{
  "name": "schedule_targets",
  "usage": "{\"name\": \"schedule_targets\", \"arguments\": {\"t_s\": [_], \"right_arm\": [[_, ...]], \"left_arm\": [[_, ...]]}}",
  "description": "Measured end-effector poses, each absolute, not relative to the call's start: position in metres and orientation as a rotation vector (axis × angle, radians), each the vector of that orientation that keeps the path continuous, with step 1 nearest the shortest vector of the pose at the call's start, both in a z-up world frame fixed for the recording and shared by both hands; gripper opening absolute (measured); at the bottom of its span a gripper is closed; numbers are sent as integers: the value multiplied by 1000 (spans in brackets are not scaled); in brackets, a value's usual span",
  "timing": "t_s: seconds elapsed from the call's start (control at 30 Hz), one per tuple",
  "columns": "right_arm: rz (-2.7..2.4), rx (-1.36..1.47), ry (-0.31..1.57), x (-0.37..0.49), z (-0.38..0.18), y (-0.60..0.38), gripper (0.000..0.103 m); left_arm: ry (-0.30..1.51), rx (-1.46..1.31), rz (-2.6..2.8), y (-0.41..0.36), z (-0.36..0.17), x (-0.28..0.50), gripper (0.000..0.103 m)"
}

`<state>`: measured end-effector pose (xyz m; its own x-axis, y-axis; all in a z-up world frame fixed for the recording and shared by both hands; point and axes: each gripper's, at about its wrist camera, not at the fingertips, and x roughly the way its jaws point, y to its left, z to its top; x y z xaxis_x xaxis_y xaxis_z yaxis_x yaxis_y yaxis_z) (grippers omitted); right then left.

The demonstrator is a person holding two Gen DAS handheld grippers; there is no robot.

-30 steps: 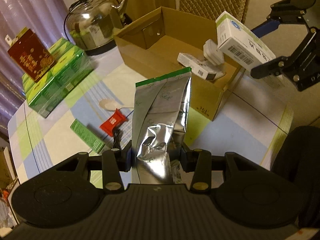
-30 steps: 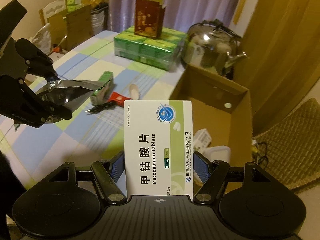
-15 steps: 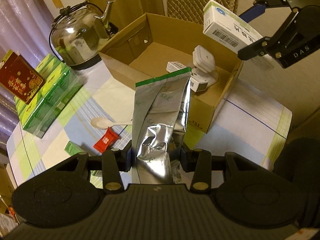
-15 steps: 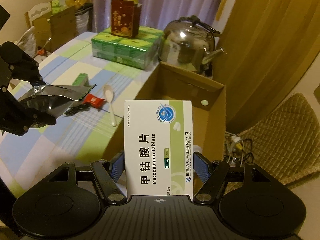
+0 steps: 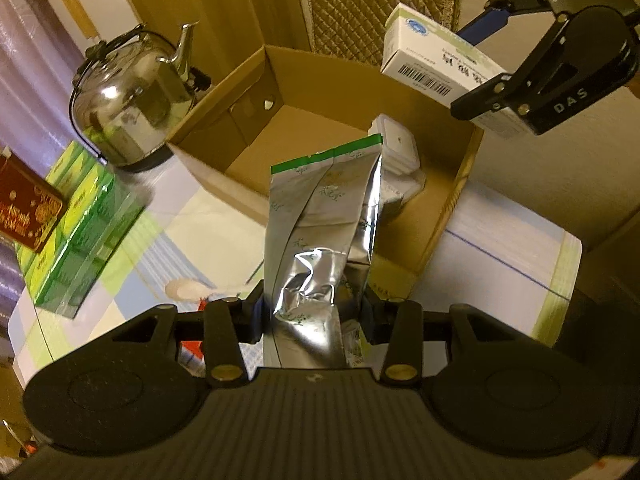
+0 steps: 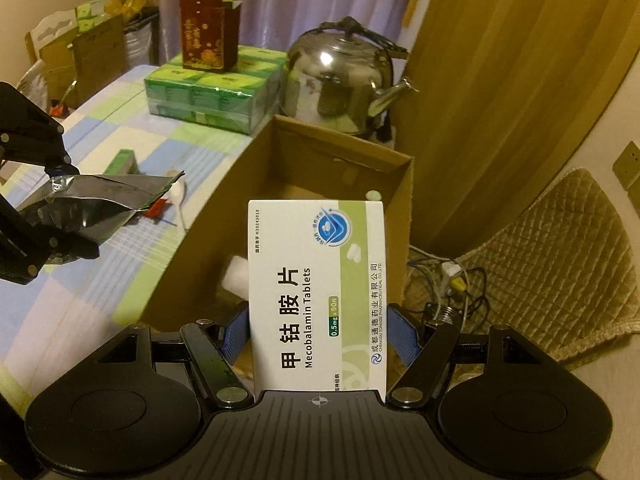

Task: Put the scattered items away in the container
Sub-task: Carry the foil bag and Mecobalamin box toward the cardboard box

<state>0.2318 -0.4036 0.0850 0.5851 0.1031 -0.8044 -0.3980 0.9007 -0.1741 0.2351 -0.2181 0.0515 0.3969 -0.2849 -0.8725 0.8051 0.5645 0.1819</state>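
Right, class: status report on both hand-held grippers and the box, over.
Left hand-held gripper shut on foil bag. Right hand-held gripper shut on tablet box, above carton. Nothing blocking.

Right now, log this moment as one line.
left gripper: shut on foil bag | right gripper: shut on pill box | both over carton | spoon on table

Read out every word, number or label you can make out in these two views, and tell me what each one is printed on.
"甲钴胺片" on the tablet box held by the right hand-held gripper.
"Mecobalamin Tablets" on the same box.
"0.5mg × 90片" on its green tag.
"DAS" on the right hand-held gripper's body, left wrist view.
Too small or blurred: the box's barcode digits and maker's line, the red carton, the foil pouch print.
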Motion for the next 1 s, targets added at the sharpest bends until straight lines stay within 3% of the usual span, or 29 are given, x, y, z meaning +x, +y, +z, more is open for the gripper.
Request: {"name": "schedule_targets", "arguments": {"t_s": [0.3, 1.0], "right_arm": [[284, -347, 919, 250, 76, -417, 68], [245, -250, 953, 295, 40, -428, 68]], "left_arm": [[892, 609, -779, -248, 60, 264, 39], [1032, 39, -596, -284, 34, 360, 39]]}}
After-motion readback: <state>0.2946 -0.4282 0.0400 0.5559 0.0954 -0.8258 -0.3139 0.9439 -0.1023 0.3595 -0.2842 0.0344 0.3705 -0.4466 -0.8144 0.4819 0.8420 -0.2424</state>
